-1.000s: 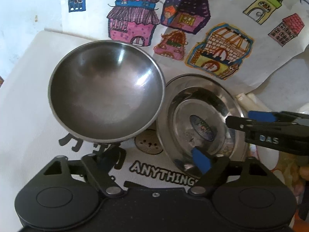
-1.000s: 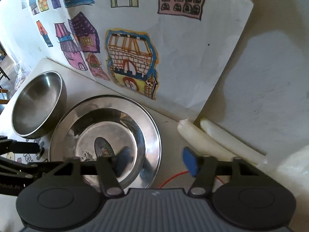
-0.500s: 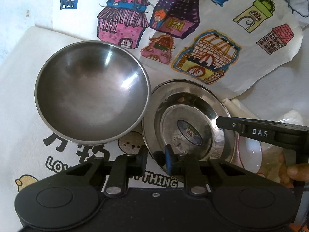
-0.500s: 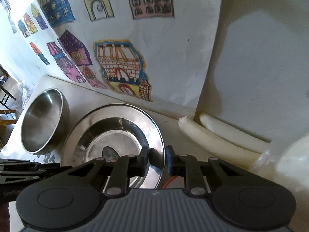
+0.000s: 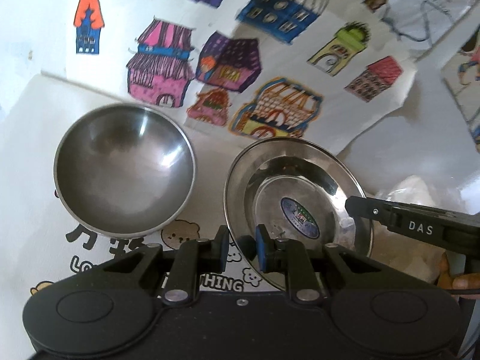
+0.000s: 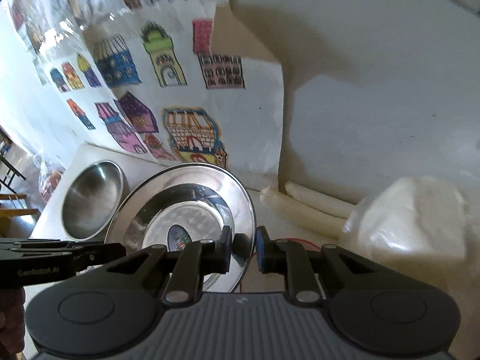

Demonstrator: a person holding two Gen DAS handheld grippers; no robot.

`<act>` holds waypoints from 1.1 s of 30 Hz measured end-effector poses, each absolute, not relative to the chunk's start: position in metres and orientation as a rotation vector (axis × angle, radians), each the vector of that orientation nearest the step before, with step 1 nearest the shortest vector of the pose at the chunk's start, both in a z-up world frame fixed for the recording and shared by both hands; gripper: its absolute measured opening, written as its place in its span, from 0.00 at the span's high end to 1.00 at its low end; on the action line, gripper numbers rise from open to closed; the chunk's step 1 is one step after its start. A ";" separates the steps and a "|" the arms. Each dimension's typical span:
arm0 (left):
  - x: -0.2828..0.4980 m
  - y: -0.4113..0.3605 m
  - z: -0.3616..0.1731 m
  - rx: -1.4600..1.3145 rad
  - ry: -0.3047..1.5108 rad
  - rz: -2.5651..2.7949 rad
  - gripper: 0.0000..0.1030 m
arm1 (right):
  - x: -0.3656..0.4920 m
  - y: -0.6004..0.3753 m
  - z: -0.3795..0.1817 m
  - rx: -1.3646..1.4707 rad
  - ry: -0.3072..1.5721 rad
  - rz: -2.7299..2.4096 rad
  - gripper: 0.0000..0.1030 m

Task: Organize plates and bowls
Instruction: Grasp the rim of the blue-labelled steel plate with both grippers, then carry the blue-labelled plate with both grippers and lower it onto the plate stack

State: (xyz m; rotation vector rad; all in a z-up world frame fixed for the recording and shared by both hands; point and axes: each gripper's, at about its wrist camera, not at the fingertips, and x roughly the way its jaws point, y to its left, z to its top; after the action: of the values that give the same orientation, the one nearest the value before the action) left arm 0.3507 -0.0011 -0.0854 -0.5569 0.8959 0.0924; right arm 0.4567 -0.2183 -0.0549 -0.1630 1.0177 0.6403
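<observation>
The steel plate [image 5: 297, 192], right of centre in the left wrist view, is held tilted, its near rim pinched by the left gripper [image 5: 241, 247] and its opposite rim clamped by the right gripper [image 6: 243, 247]. The steel bowl [image 5: 124, 171] sits left, apart. Only the right view shows two white rolls [image 6: 303, 210] and a plastic bag [image 6: 414, 219].

Both views are taken close above the desk [image 5: 27, 114], angled down from opposite sides; the plate [image 5: 303, 162] [image 6: 198, 180] is shared.
</observation>
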 end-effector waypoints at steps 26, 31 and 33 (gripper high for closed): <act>0.278 -0.036 -0.062 -0.349 0.962 -0.089 0.81 | 0.338 -0.281 -0.039 -0.031 1.006 0.542 0.82; 0.267 -0.042 -0.071 -0.276 1.001 -0.106 0.80 | 0.317 -0.285 -0.051 -0.031 1.040 0.530 0.82; 0.264 -0.043 -0.074 -0.253 1.016 -0.106 0.80 | 0.309 -0.282 -0.055 -0.049 1.048 0.532 0.82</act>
State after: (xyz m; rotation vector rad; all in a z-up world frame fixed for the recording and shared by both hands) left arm 0.2643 -0.0431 -0.0736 -0.2535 1.0158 -0.1058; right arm 0.3087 -0.2823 -0.0548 -0.0487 1.0482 0.5317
